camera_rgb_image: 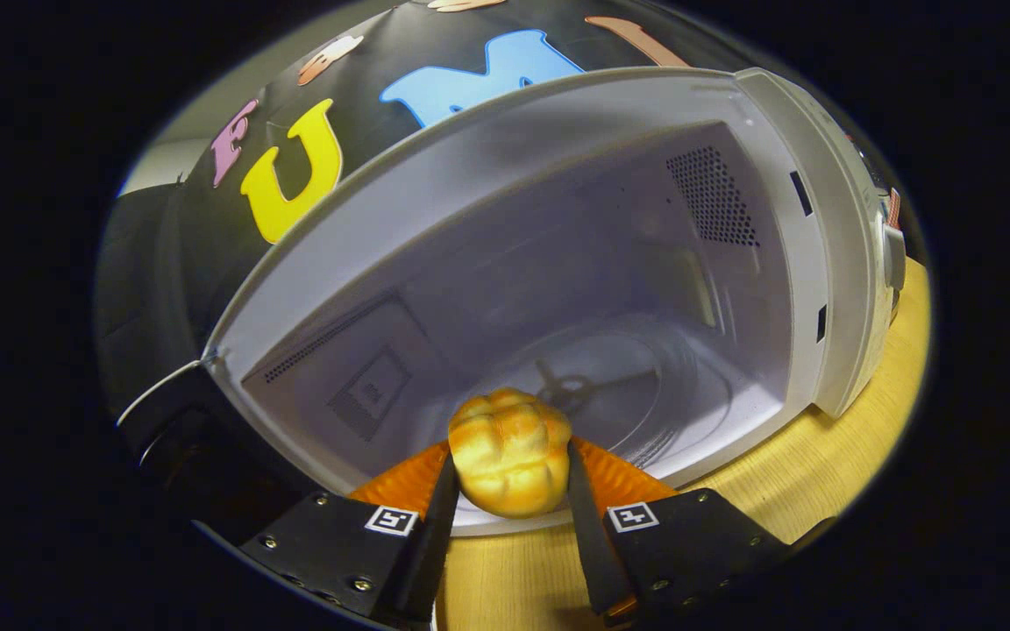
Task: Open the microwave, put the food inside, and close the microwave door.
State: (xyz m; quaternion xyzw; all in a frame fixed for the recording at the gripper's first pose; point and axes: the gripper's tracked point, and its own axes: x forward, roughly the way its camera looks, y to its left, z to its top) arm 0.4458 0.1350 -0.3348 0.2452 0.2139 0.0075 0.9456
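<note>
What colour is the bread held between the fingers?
Golden yellow with browner patches, in the gripper view: bread.

This is a staged recording booth dressed as a kitchen corner: a white boxy microwave (829, 263) stands open on a pale wooden tabletop (829, 456), its bare cavity with a glass turntable (645, 386), and black cloth (198, 219) hangs behind as the wall.
</note>
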